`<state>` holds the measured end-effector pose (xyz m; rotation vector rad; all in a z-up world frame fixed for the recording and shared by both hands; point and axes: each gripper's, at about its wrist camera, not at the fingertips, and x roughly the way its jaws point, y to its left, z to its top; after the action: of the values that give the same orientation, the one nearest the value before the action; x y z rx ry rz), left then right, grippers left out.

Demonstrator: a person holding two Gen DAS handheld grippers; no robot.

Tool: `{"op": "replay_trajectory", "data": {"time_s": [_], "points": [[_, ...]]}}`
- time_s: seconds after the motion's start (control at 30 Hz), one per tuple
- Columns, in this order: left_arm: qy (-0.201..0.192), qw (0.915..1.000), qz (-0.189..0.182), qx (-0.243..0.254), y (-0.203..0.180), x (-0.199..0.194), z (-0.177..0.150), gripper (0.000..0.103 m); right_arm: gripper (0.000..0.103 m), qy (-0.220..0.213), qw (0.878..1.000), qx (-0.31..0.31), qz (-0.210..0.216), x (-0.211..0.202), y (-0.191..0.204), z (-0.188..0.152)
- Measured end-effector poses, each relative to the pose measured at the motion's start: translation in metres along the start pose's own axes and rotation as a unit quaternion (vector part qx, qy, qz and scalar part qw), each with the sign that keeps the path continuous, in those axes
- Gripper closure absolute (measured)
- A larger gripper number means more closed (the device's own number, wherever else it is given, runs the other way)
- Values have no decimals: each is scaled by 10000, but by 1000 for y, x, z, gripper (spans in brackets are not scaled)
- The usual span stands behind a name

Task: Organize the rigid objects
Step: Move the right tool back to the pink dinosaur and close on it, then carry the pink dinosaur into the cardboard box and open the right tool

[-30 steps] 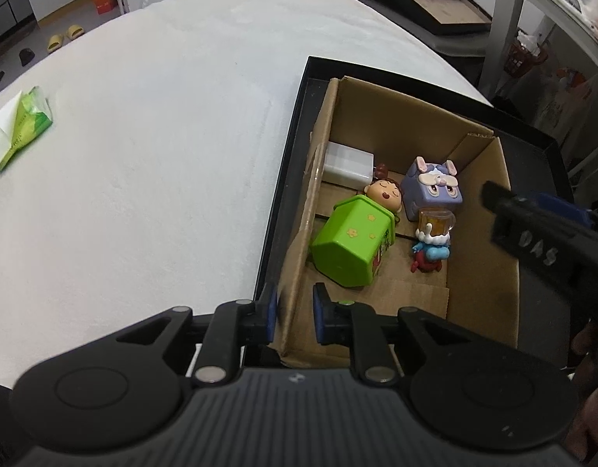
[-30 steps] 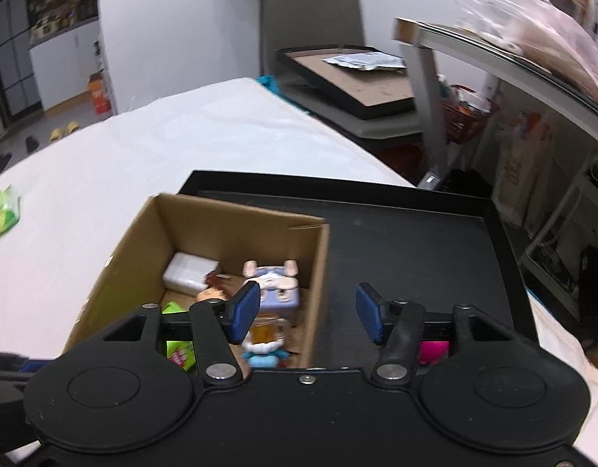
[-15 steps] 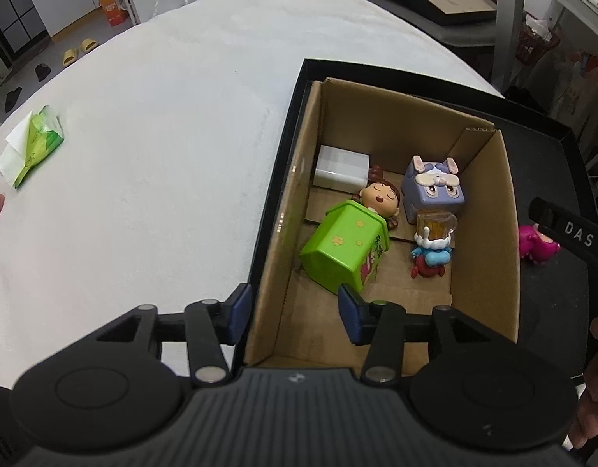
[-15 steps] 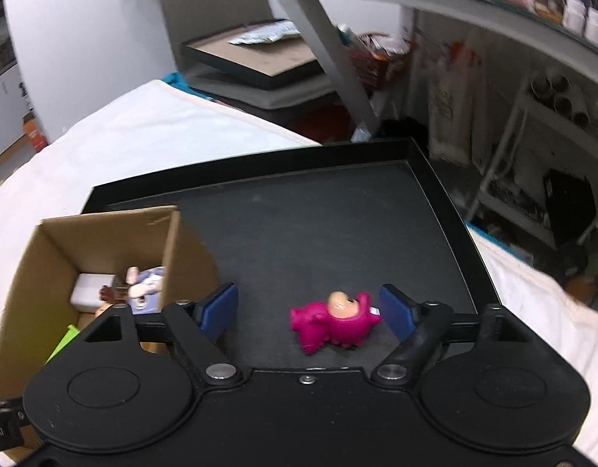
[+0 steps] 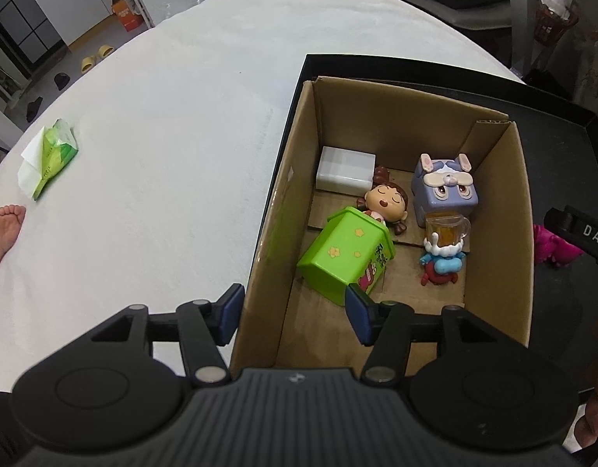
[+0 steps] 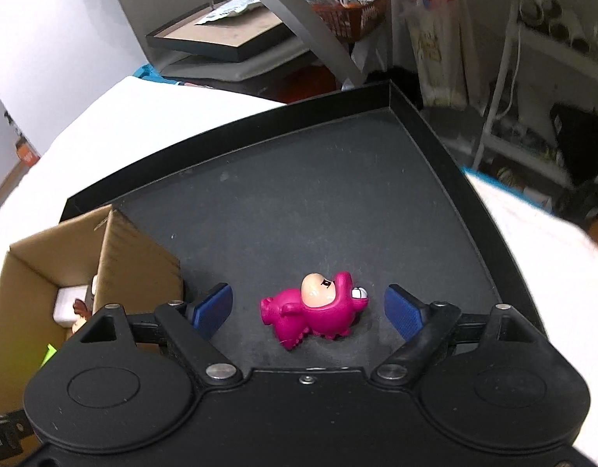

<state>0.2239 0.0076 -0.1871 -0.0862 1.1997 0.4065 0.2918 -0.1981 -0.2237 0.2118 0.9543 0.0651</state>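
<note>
Left claw (image 5: 295, 313) held above the near end of the cardboard box (image 5: 521, 210), pointing down into it, fingers apart and empty; its left finger sits outside the box's left wall, its right finger inside, just in front of the green toy bin (image 5: 345, 257). Right claw (image 6: 308, 309) hovers low over the black tray (image 6: 283, 202), fingers spread wide with the magenta figurine (image 6: 318, 313) lying on its side between them, touching neither pad. Box stands in the tray's left part, on the white table (image 5: 162, 136). Box contents: green bin tipped on its side, doll head (image 5: 386, 202) against its rim, white block (image 5: 345, 169) in the far left corner, purple rabbit cube (image 5: 445, 190), small blue-and-red figure holding a mug (image 5: 443, 249) in front of the cube. A green tissue pack (image 5: 46, 157) lies well off on the table; a bare foot (image 5: 5, 229) shows at the left edge. The box's right wall stands between the magenta figurine and the other toys.
</note>
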Motion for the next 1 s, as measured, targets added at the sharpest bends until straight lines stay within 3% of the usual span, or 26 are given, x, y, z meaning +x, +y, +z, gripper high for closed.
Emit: {"op": "replay_trajectory", "data": {"time_s": [0.13, 0.2, 0.27, 0.8, 1.0], "points": [[-3, 10000, -25, -13, 0, 0, 2, 47, 21, 57, 9999, 133, -16, 10, -7, -1], [12, 10000, -30, -41, 1, 0, 3, 47, 42, 146, 9997, 172, -17, 17, -8, -3], [15, 10000, -61, -49, 1, 0, 2, 47, 51, 69, 9993, 341, 124, 15, -11, -6], [-45, 9989, -457, -119, 21, -10, 1, 47, 52, -372, 9993, -40, 57, -23, 8, 0], [-74, 9983, -541, -206, 35, -12, 2, 47, 52, -568, 9979, -207, 236, -42, 22, 2]]}}
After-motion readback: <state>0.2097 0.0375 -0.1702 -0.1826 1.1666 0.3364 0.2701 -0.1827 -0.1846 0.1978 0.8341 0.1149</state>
